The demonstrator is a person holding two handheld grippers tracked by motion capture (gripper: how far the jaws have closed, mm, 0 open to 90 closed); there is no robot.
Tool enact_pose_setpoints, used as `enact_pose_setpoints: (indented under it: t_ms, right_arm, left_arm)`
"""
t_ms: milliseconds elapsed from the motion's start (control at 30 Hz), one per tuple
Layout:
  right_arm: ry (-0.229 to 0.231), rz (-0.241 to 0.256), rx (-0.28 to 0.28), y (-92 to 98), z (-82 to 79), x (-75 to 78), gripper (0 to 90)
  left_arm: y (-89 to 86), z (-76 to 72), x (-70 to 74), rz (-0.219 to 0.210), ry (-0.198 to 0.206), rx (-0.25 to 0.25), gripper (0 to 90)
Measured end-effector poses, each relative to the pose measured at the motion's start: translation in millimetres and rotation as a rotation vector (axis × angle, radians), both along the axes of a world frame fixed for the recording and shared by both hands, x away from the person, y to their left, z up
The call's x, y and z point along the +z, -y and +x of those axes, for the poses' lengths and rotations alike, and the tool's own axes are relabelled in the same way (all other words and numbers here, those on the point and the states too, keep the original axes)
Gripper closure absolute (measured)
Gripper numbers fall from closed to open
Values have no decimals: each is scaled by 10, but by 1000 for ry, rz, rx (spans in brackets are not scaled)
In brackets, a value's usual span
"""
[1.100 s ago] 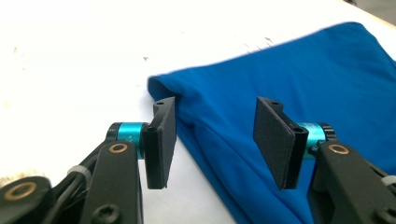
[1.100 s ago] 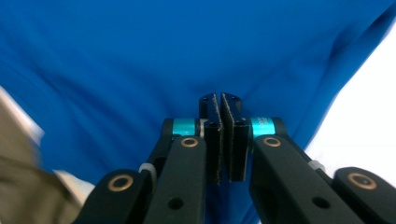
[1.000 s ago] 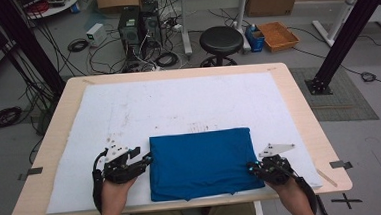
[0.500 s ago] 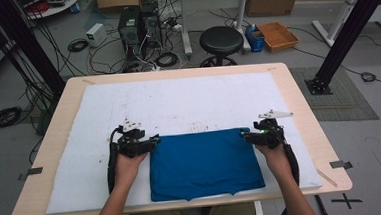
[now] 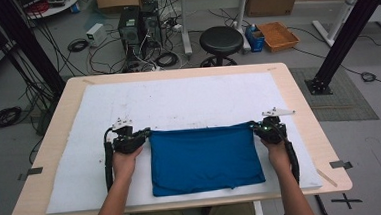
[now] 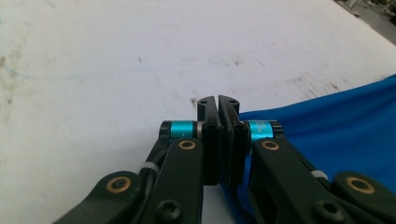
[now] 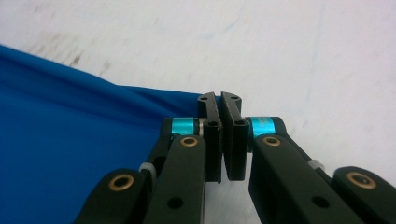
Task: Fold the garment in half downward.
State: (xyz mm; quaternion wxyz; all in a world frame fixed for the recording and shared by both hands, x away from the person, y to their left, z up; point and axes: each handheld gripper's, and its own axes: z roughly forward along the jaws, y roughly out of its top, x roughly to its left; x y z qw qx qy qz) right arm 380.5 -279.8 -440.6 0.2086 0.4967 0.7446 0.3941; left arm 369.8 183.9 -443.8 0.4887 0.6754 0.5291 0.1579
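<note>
A blue cloth (image 5: 206, 159) lies flat as a rectangle on the white mat (image 5: 178, 103), toward the table's near side. My left gripper (image 5: 145, 135) is at the cloth's far left corner and my right gripper (image 5: 254, 127) at its far right corner. In the left gripper view the jaws (image 6: 218, 100) are pressed together, with blue cloth (image 6: 336, 130) running in from the right to the jaws. In the right gripper view the jaws (image 7: 219, 97) are also together, and the cloth (image 7: 70, 126) reaches them from the left. The far edge looks pulled taut between the two grippers.
The mat covers most of the wooden table (image 5: 298, 106); its far half is bare, with faint marks. Beyond the table stand a black stool (image 5: 220, 38), computer towers (image 5: 138, 23) with cables on the floor, and a black frame post (image 5: 344, 33) at the right.
Both grippers have moved away from the person, from beside the cloth's near part to its far corners. The cloth's far edge now looks stretched straight between them.
</note>
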Motion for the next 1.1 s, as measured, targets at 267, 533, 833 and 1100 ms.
enact_pose_setpoints:
  t_ms: [267, 533, 833, 1100]
  right_arm:
    - [-2, 35, -106, 48, 158, 5, 534]
    - [56, 68, 44, 218, -278, 161, 664]
    - [-111, -50, 119, 110, -758, -18, 533]
    - [-116, -74, 117, 36, -853, -34, 869]
  left_arm:
    - [26, 137, 9, -32, 8, 73, 579]
    - [-67, -378, 114, 29, 84, -10, 564]
    - [49, -593, -92, 42, -56, -115, 503]
    - [248, -636, -86, 211, -48, -173, 777]
